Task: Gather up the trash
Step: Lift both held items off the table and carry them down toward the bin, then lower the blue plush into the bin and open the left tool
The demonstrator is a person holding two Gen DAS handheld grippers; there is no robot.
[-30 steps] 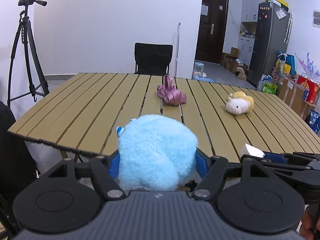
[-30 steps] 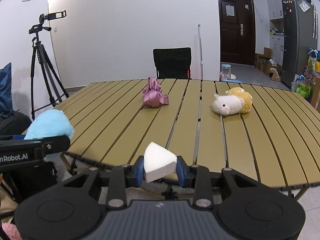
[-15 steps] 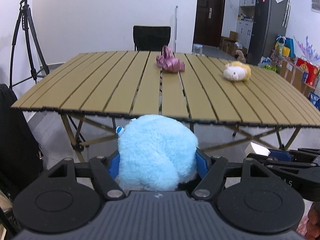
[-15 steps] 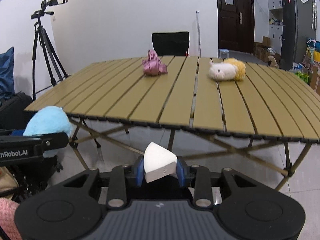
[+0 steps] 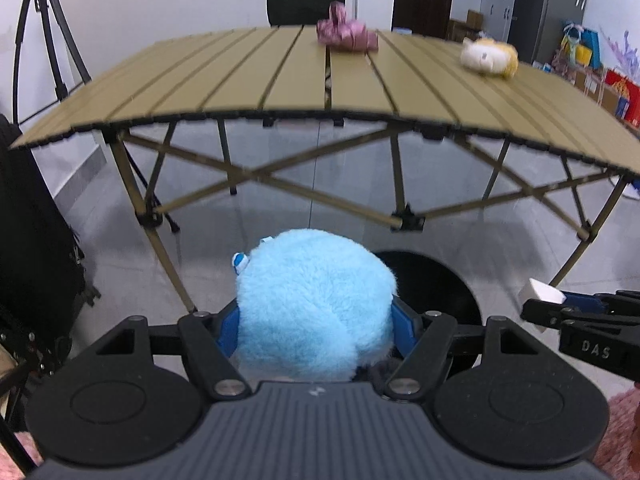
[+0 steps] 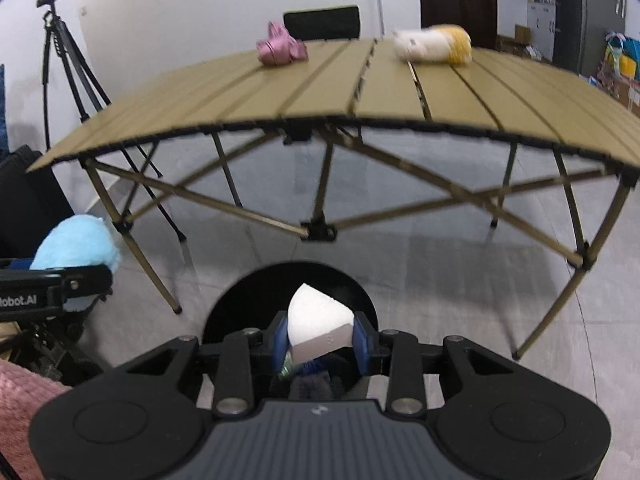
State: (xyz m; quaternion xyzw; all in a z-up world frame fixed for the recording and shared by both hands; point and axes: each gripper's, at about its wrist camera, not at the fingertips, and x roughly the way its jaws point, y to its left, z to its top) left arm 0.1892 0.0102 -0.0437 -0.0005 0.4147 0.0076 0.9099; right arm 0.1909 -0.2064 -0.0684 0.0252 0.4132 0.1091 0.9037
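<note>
My left gripper (image 5: 314, 322) is shut on a fluffy light-blue plush toy (image 5: 312, 304), which fills the gap between its blue pads. My right gripper (image 6: 320, 338) is shut on a white wedge-shaped piece of trash (image 6: 318, 322). Both hang below the table edge, over a round black bin (image 6: 288, 300) on the floor; the bin (image 5: 432, 284) shows behind the plush in the left wrist view. The right gripper (image 5: 560, 304) with its white piece (image 5: 540, 292) appears at the right there. In the right wrist view the left gripper with the blue plush (image 6: 76, 244) is at the left.
A folding slatted table (image 5: 280, 80) stands ahead, with crossed legs beneath it. On it lie a crumpled pink item (image 5: 346, 36) and a white-and-yellow plush (image 5: 488, 56). A tripod (image 6: 68, 60) and a dark bag (image 5: 32, 240) are at the left. A black chair (image 6: 322, 24) stands behind.
Both grippers have sunk from tabletop height to below the table edge and tilted downward. The black bin has come into view under them. Both grips are unchanged.
</note>
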